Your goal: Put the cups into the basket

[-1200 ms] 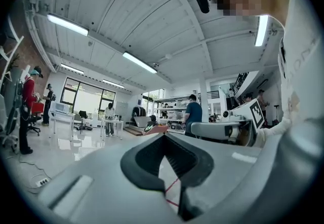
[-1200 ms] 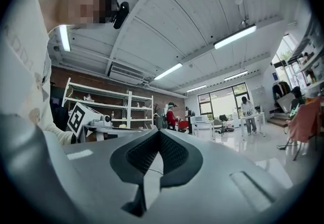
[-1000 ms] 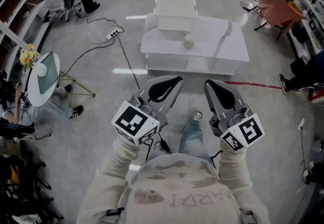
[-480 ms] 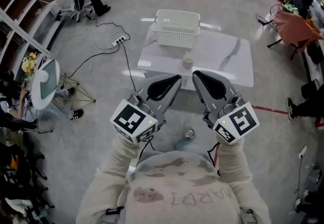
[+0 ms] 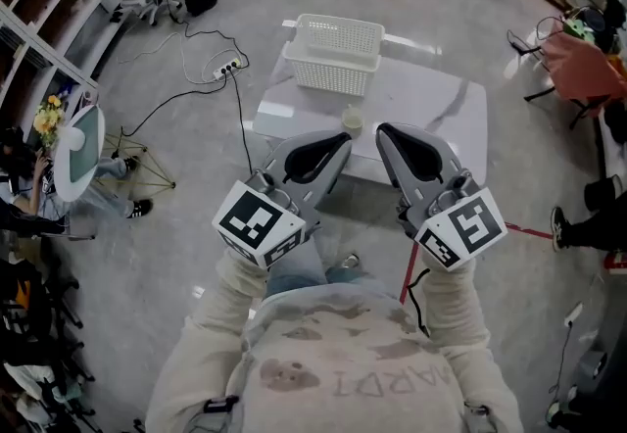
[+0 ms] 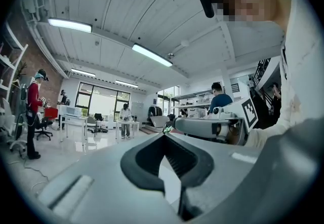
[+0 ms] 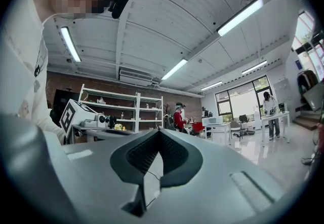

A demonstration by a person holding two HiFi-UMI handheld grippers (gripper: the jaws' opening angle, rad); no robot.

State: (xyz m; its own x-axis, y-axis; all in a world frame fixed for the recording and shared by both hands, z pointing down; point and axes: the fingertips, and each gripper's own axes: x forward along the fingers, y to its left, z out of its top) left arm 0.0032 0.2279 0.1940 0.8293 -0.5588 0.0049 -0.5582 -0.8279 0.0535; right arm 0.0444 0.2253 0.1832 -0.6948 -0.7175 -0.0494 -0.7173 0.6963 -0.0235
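Our left tool (image 5: pixel 338 142) and right tool (image 5: pixel 387 132) wear matt grey plastic shells, with ribbed matt black pads (image 6: pixel 175 159). Ahead of them we see the basket (image 5: pixel 333 54), white latticed plastic, on a smooth, veined tabletop (image 5: pixel 431 103). The cup (image 5: pixel 352 120) is perhaps paper. The floor (image 5: pixel 176 186) beneath gleams glossy.
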